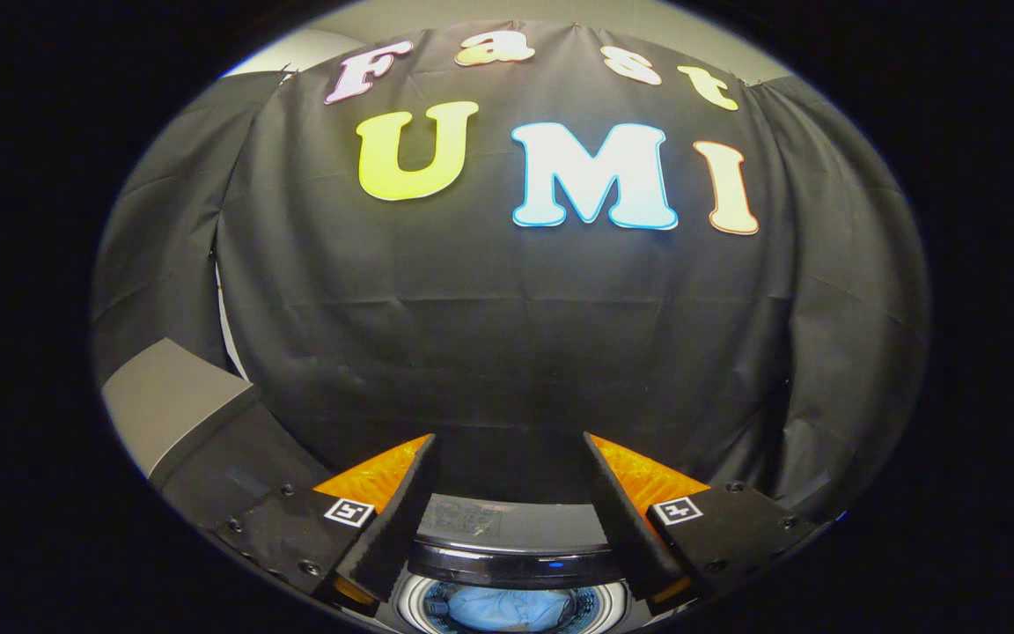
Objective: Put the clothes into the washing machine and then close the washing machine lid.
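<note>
Pale blue clothes (507,609) lie inside the washing machine (511,563) drum, below and between the fingers. The gripper (509,453) stands wide open and holds nothing (it faces the booth wall above the machine's rear edge). Closing appears to remain; the lid cannot be located from here.

Light blue clothes (507,609) lie in the washing machine (507,563), its rim glossy black and silver; black cloth wall (507,352), grey panel (164,401) at its side
</note>
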Available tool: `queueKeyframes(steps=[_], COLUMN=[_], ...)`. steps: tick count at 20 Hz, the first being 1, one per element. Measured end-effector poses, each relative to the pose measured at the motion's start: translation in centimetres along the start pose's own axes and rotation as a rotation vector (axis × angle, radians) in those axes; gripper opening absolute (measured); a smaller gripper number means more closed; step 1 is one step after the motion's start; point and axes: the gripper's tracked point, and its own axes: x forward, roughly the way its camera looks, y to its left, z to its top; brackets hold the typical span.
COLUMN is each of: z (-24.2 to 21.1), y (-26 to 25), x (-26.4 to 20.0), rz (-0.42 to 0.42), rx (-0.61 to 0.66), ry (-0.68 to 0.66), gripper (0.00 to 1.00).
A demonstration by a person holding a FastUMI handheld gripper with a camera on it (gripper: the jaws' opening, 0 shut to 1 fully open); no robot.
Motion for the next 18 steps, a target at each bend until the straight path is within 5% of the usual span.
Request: queueKeyframes(steps=[18], z=[-4.6], y=[0.5], x=[-5.1], rz=[-0.016], rx=[0.004], ry=[-0.071], gripper=[0.98])
